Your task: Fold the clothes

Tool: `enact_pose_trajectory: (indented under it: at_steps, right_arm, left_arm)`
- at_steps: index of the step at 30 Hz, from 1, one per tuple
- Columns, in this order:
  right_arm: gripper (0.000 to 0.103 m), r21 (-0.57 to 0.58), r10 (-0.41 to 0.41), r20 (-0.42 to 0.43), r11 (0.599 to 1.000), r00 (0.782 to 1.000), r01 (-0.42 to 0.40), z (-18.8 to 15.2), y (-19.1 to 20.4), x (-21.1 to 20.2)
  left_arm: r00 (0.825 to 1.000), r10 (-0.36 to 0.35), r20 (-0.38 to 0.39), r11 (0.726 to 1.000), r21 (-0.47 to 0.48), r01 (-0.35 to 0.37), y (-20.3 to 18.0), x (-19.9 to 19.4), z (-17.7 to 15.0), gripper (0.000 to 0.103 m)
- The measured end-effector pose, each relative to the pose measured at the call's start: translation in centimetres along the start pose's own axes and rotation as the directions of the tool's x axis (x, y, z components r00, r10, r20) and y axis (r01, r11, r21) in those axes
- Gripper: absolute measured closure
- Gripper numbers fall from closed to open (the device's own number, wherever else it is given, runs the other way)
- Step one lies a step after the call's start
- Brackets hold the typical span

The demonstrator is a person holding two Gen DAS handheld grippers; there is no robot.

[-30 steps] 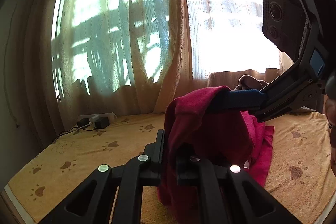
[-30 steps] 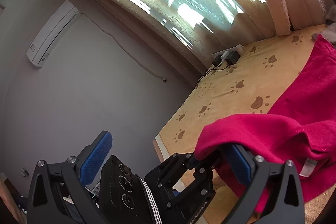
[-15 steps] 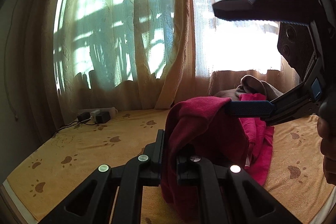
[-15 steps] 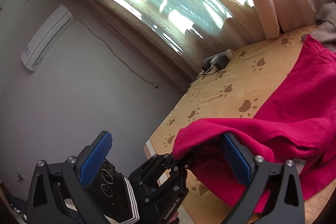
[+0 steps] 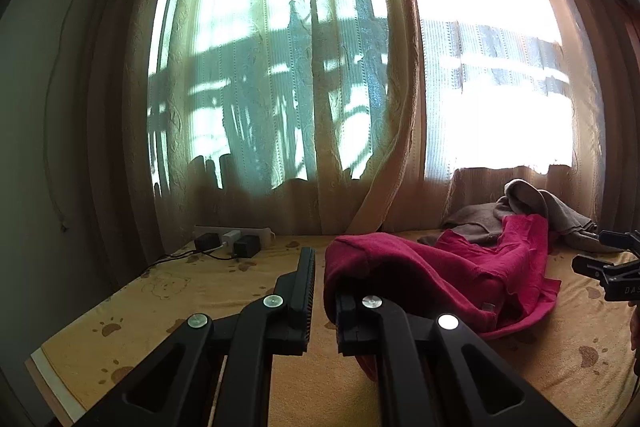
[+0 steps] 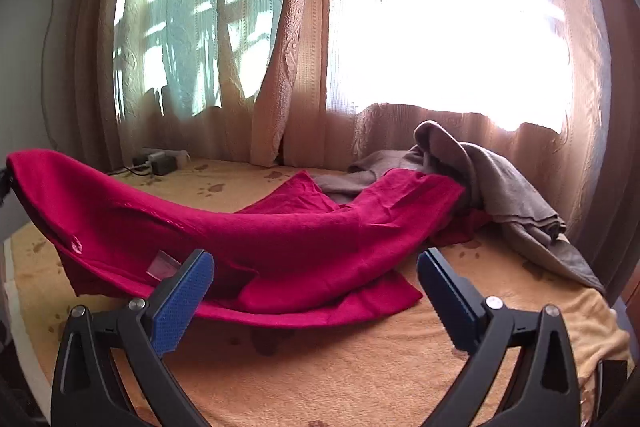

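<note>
A red garment (image 5: 440, 267) (image 6: 280, 235) stretches across the yellow paw-print blanket (image 6: 360, 367). Its left end is raised off the bed; the far end runs under a brown garment (image 6: 500, 179). My left gripper (image 5: 322, 259) is shut on that raised end, and the cloth drapes over and hides its right finger. My right gripper (image 6: 315, 257) stands wide open low over the blanket, blue pads (image 6: 188, 295) bare, the red cloth lying just beyond them. In the left wrist view the right gripper (image 5: 608, 267) shows at the right edge.
The crumpled brown garment (image 5: 532, 207) lies at the back right against the curtains (image 5: 280, 87). A white power strip with black plugs (image 5: 232, 235) (image 6: 160, 161) sits at the back left. The bed's edge (image 5: 44, 367) runs along the left by the wall.
My right gripper has let go of the red garment, swung away to the right and turned toward the window. The freed part has dropped onto the bed. My left gripper rose slightly, still holding its end.
</note>
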State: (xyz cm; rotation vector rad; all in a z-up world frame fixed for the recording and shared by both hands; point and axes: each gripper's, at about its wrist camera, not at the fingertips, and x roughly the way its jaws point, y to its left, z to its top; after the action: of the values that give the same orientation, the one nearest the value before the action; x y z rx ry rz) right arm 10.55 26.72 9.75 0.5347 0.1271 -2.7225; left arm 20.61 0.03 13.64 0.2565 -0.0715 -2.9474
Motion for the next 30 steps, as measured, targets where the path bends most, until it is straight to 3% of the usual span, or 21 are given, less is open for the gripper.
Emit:
enact_pose_trajectory:
  at_steps: [6,10,16,23,26,30]
  right_arm:
    - [0.0,-0.146,-0.148,-0.05,0.979,0.988,0.139,-1.5,-0.8,2.8]
    - [0.0,-0.218,-0.15,-0.123,0.968,0.981,0.121,-2.5,-0.7,4.4]
    - [0.0,-0.323,-0.163,-0.137,0.94,0.977,0.111,-1.6,1.1,6.5]
    - [0.0,-0.409,-0.088,-0.185,0.913,0.979,0.005,-2.0,4.1,8.3]
    - [0.0,-0.497,-0.118,-0.125,0.867,0.985,0.041,-2.9,5.8,7.4]
    - [0.0,-0.644,-0.196,0.088,0.737,0.977,0.206,-4.6,9.0,5.4]
  left_arm:
    - [1.0,-0.008,0.024,1.0,0.0,0.008,0.1,0.0,1.0,0.094]
    - [0.997,-0.033,0.07,0.999,-0.031,0.035,0.5,-0.3,2.7,0.094]
    - [0.982,-0.062,0.181,0.997,-0.032,0.069,0.5,-1.8,6.1,0.094]
    - [0.964,-0.096,0.247,0.994,-0.018,0.104,1.0,-2.7,9.9,0.094]
    - [0.954,-0.104,0.28,0.994,0.001,0.108,1.3,-3.2,11.6,0.094]
    - [0.941,-0.135,0.31,0.991,0.029,0.132,1.3,-3.7,13.8,0.094]
